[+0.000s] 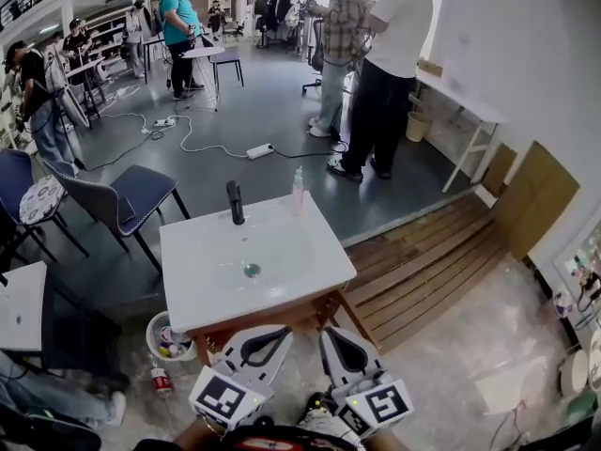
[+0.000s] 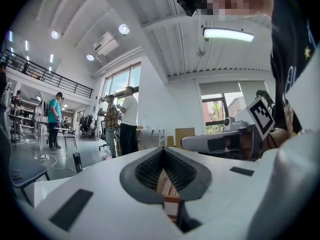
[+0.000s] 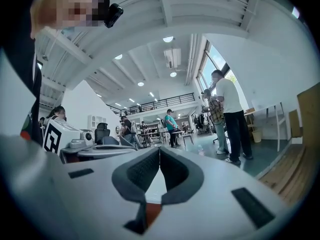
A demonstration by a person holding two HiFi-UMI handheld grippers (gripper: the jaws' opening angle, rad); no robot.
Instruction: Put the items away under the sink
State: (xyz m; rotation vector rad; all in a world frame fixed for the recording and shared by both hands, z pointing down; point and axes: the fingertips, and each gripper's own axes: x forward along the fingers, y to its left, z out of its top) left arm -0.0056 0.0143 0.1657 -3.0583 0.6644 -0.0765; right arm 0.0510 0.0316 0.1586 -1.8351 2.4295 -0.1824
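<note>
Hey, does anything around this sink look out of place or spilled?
Nothing looks spilled or broken. One clear bottle stands upright at the back edge of the sink top. Untidy: a red-and-white container sits on the floor beside the bucket, and a power strip with cables trails beyond.

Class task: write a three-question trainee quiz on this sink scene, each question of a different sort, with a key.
1. True or false: the black faucet stands at the far edge of the sink, away from the grippers.
2. Multiple choice: in the head view, the white bin of items sits (a) on the floor at the sink's left, (b) on the floor at its right, (c) in the basin.
3. Fill in: the left gripper and right gripper both have jaws ____.
Key: 1 true; 2 a; 3 shut.
</note>
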